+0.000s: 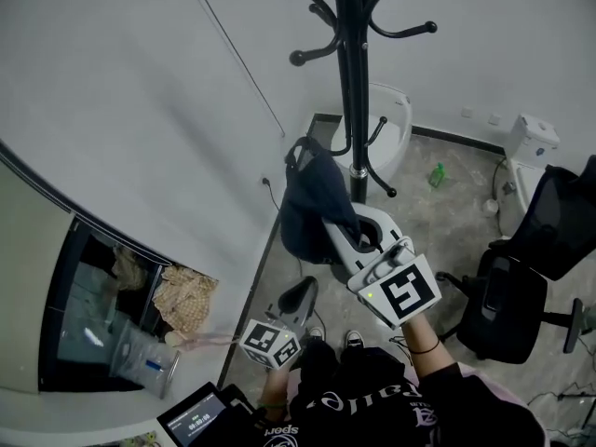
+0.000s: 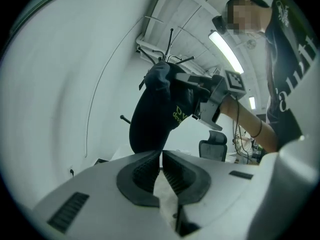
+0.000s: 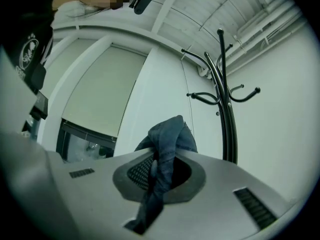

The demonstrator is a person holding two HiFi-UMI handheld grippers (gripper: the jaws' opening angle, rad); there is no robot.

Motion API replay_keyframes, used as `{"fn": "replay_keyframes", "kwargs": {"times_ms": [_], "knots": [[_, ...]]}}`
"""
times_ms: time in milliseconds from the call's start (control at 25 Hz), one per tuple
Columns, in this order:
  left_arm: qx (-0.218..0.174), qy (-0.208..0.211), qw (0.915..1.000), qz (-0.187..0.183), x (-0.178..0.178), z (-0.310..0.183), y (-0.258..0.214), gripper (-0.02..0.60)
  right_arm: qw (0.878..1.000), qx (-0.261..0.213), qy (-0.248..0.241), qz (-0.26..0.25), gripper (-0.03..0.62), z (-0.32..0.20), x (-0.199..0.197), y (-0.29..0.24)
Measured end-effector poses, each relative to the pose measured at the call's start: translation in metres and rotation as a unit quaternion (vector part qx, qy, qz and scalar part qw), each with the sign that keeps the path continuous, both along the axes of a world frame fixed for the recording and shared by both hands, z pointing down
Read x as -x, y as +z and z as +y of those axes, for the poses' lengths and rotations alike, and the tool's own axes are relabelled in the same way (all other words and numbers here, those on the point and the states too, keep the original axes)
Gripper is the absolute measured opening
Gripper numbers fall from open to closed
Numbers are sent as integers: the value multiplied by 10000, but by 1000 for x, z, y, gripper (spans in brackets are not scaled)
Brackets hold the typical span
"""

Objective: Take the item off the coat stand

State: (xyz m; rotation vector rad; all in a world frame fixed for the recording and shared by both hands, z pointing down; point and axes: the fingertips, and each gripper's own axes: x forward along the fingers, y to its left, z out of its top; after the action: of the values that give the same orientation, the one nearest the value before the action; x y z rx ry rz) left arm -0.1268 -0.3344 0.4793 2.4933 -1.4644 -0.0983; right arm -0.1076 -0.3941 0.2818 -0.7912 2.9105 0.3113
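Left hand-held gripper (image 1: 300, 298) sits with jaws together, empty; right hand-held gripper (image 1: 357, 237) clamps the dark blue fabric item (image 1: 312, 203) beside the coat stand (image 1: 350, 82).

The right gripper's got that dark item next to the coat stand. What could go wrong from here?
1. The right gripper pinches only a bunched fold of the dark blue item, and most of it hangs free below, so the fabric could slide out of the jaws.
2. The item hangs close to the coat stand. Its strap loop could catch on a lower hook if it swings that way.
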Motion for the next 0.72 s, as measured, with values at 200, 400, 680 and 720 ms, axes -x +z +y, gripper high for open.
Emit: {"fn": "replay_keyframes", "kwargs": {"times_ms": [200, 400, 680, 720], "knots": [[188, -140, 9997, -27, -10, 18, 13, 3, 9992, 356, -131, 117, 26, 12, -14, 39], [170, -113, 9998, -62, -13, 22, 9, 3, 9976, 659, -19, 205, 26, 21, -30, 65], [130, 196, 9996, -178, -19, 41, 3, 3, 9937, 1030, 396, 189, 26, 47, -56, 93], [117, 251, 9994, -193, -19, 46, 1, 3, 9925, 1116, 468, 159, 26, 53, -58, 98]]}}
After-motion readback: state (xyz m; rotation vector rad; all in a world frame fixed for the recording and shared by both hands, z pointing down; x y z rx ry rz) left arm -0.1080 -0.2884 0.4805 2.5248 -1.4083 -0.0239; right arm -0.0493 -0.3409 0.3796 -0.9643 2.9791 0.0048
